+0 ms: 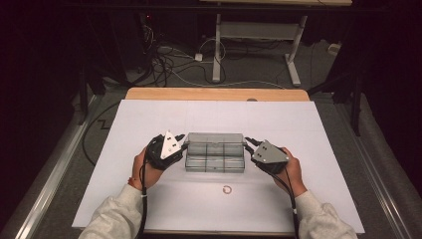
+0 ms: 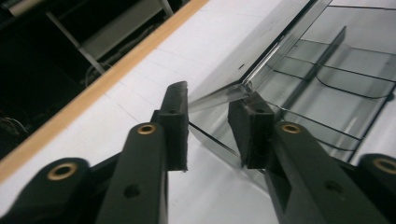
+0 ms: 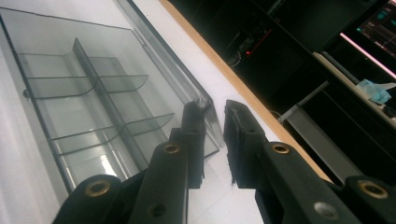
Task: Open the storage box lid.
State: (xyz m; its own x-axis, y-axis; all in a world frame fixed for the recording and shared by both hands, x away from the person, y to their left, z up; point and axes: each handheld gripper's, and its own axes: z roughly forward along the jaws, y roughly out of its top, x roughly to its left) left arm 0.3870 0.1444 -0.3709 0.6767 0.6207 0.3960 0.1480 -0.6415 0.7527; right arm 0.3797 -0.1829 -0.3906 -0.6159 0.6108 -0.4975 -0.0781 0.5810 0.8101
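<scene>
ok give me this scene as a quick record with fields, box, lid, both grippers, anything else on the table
box: clear plastic organizer box with divided compartments, on the white table
lid: open, raised at the far side
left gripper: at the box's left end, jaws either side of a lid corner, a gap still showing
right gripper: at the box's right end, jaws around the lid's corner, contact unclear
other: small ring on the table nearer the person

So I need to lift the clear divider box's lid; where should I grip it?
Grip the lid at its two end corners, one gripper from each short end. Its thin edge stands raised above the clear divider box there, leaving room for jaws either side.
</scene>
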